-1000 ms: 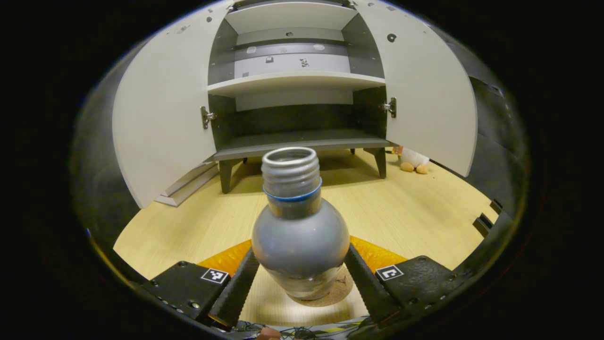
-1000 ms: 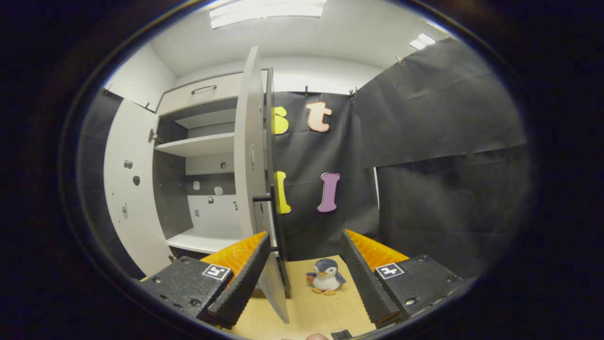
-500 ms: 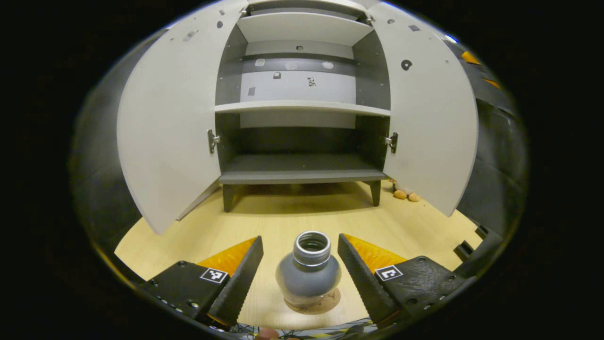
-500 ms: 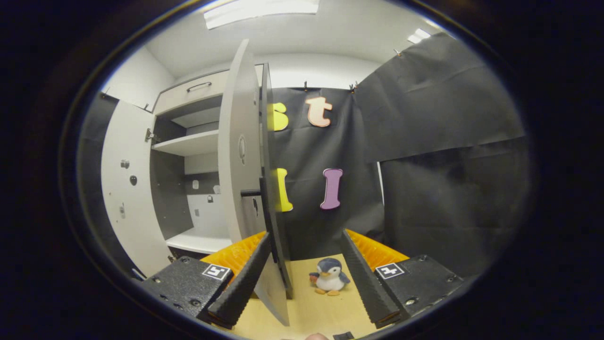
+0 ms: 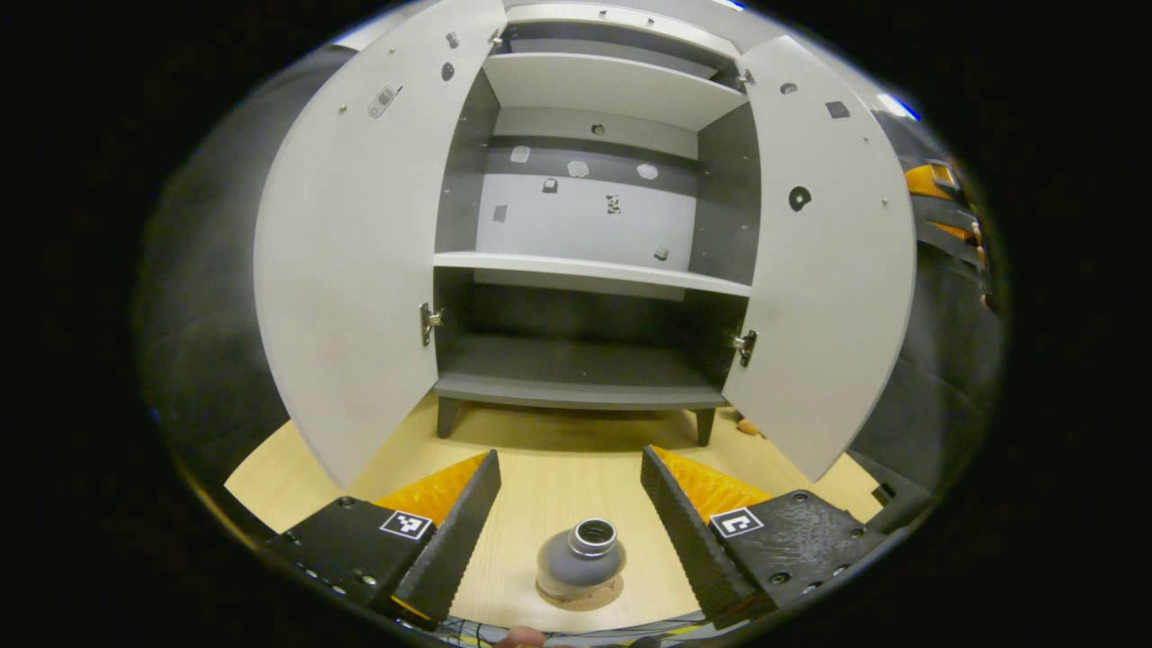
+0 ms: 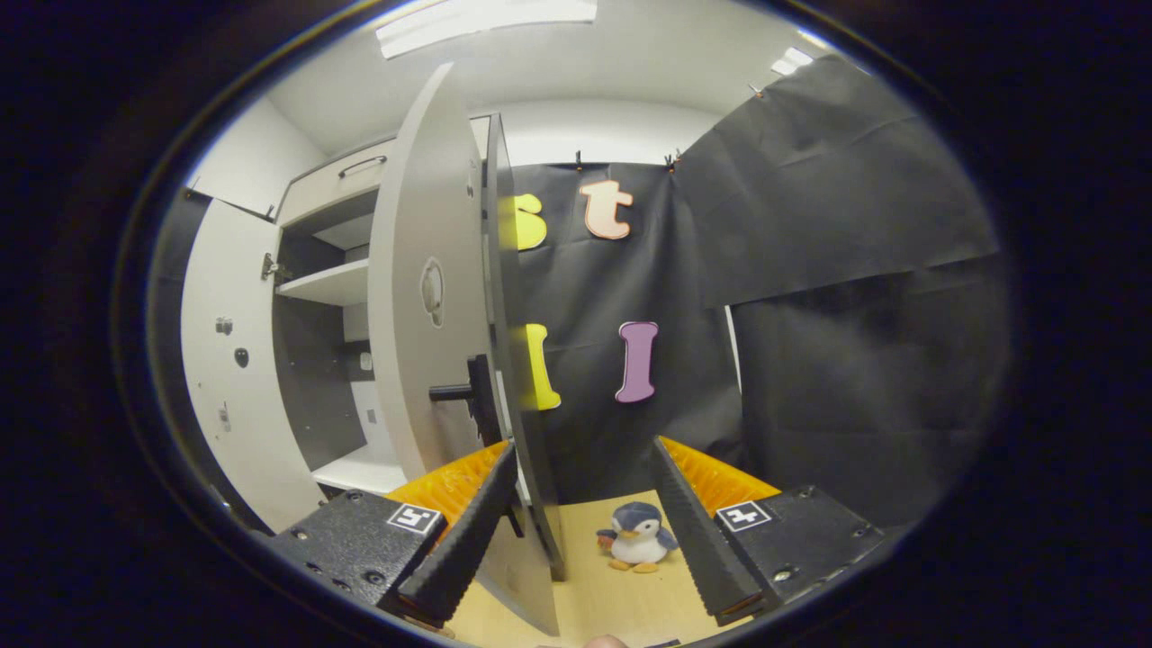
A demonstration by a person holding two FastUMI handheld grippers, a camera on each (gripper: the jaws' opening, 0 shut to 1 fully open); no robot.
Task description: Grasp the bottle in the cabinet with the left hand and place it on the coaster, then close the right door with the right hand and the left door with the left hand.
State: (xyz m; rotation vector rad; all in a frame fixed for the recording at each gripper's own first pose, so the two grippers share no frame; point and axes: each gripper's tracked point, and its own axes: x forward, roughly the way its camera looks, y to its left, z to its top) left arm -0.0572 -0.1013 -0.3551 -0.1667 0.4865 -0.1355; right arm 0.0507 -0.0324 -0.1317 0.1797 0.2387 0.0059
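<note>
A grey bottle point(image 5: 580, 560) without a cap stands upright on the round cork coaster point(image 5: 579, 594) on the wooden floor. My left gripper point(image 5: 569, 457) is open and raised above and behind it, touching nothing. The cabinet point(image 5: 585, 270) stands ahead with its left door point(image 5: 360, 270) and right door point(image 5: 828, 270) both swung open and its shelves bare. In the right gripper view, the right door point(image 6: 418, 297) stands edge-on, its lower edge passing between the open fingers of my right gripper point(image 6: 583, 447), close to the left finger point(image 6: 468, 531). A dark handle point(image 6: 454, 391) sticks out of the door.
A penguin plush point(image 6: 637, 538) sits on the floor beyond the right door, by the black cloth wall point(image 6: 837, 315). The cabinet rests on short legs point(image 5: 445, 416). Light wooden floor point(image 5: 558, 468) stretches between the bottle and the cabinet.
My left gripper has let go of the bottle and drawn back and up from it; the bottle stays on the coaster. My right gripper has edged closer to the right door's edge.
</note>
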